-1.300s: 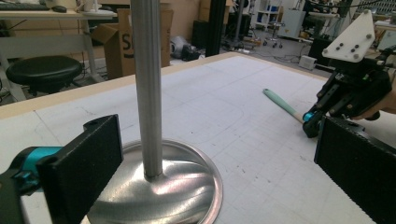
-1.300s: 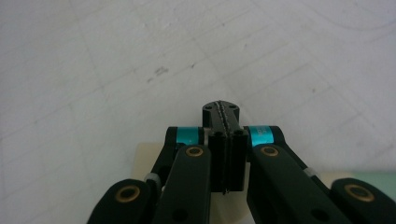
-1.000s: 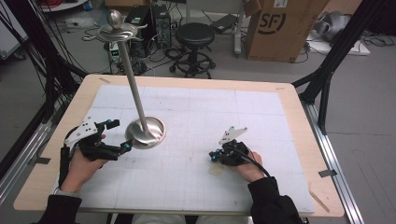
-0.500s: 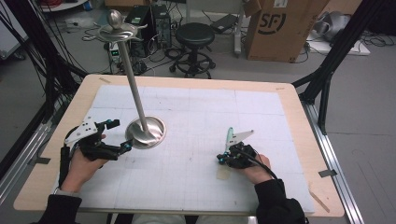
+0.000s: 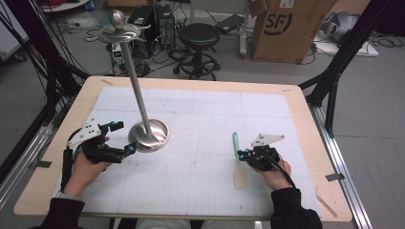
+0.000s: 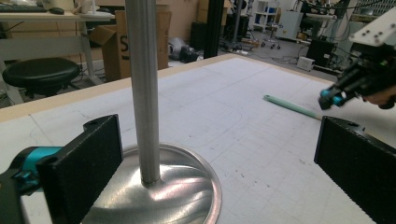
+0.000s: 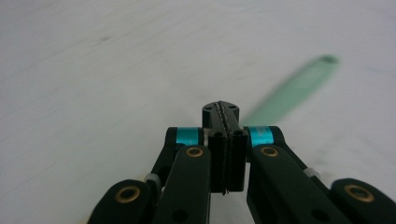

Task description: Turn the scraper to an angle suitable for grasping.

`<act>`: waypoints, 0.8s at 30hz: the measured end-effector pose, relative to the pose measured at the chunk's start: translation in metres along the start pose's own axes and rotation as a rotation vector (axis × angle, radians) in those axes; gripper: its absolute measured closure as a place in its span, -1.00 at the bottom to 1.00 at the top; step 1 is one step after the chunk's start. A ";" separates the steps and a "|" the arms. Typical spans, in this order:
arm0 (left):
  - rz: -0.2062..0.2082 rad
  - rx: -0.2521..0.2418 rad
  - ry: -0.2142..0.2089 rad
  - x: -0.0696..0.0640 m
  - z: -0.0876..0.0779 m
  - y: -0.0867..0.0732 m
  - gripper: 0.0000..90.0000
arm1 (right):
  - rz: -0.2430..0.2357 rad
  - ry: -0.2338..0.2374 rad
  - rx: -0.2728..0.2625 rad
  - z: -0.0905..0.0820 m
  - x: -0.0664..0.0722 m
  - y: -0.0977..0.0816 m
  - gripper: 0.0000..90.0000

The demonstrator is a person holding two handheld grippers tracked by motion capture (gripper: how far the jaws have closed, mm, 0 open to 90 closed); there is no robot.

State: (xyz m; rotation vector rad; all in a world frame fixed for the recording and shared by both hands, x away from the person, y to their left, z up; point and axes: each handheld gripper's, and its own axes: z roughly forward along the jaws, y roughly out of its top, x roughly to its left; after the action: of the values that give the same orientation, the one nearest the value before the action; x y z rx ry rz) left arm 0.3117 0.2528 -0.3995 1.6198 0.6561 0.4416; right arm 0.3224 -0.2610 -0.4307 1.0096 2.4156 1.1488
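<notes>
Now the left gripper [image 5: 120, 138] stands open around the steel stand [image 5: 149, 136]'s base at nine o'clock on the surface [image 5: 200, 109]; the right gripper [image 5: 240, 153], closed and empty, sits just beside the green-handled spatula [image 5: 237, 162] at four o'clock.

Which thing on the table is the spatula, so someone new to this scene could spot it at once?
Start at the white gridded mat on the wooden table, then go to its near right part, beside the right gripper. There a flat spatula with a mint-green handle and pale beige blade lies; unlike the tall steel stand with its round base at the left, it is small and flat.
</notes>
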 end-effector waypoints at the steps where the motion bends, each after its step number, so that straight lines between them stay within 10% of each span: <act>1: 0.001 0.003 -0.004 0.000 0.000 0.000 -0.96 | 0.032 -0.030 0.002 0.001 -0.005 -0.001 1.00; 12: 0.010 0.017 -0.005 -0.002 0.001 -0.001 -0.96 | 0.099 -0.076 0.023 0.020 -0.018 -0.003 1.00; 24: 0.014 0.034 0.000 -0.003 0.001 -0.001 -0.96 | -0.029 0.041 0.097 0.051 0.016 0.028 1.00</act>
State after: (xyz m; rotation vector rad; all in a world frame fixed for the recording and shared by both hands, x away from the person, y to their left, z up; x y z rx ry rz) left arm 0.3095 0.2502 -0.4008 1.6580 0.6556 0.4431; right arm 0.3502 -0.2087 -0.4411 0.9857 2.5315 1.0616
